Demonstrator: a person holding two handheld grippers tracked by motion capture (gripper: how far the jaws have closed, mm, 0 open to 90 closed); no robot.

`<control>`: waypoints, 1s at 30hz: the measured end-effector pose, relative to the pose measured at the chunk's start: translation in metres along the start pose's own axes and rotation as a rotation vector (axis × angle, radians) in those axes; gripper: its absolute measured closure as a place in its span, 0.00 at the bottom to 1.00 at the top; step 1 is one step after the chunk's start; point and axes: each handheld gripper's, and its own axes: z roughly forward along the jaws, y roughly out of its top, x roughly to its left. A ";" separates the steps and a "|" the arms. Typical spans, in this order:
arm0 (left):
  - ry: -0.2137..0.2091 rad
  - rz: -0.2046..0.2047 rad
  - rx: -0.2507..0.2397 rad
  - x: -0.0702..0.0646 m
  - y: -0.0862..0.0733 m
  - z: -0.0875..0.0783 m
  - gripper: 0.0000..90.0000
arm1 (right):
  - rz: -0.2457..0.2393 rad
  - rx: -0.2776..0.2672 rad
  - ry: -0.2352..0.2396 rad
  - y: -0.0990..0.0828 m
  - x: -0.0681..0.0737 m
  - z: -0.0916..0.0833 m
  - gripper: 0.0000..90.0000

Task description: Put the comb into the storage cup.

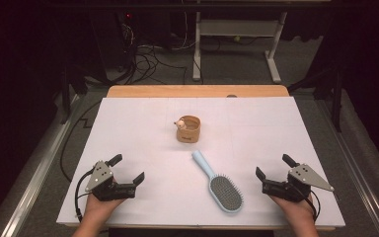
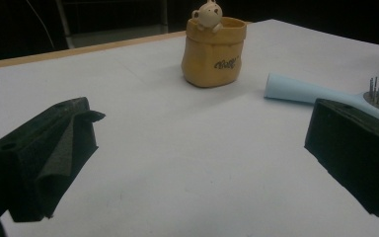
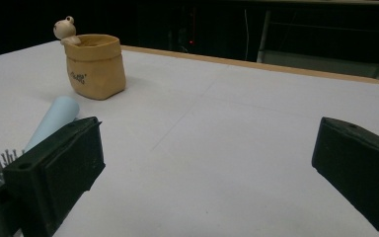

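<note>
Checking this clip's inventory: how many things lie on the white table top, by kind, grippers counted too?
Hairbrush, light blue: 1
Tan pot with a small bear figure on its rim: 1
Handheld grippers, both open and empty: 2, the left gripper and the right gripper
Total: 4

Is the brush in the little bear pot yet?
Not yet. Nothing looks done: the blue hairbrush lies flat on the white table, apart from the yellow bear pot. Nothing is in hand either: the left tongs and right tongs are open and empty. Picking anything up is still left.
</note>
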 end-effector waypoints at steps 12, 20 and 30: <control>-0.005 -0.015 -0.013 0.001 0.002 0.001 0.00 | -0.011 -0.013 -0.008 0.001 0.003 -0.001 0.00; -0.011 -0.016 -0.011 0.000 0.000 0.000 0.00 | -0.029 -0.024 -0.014 0.003 0.003 -0.001 0.00; -0.020 -0.015 -0.039 0.001 0.004 -0.001 0.00 | -0.036 -0.008 -0.009 0.005 0.005 0.000 0.00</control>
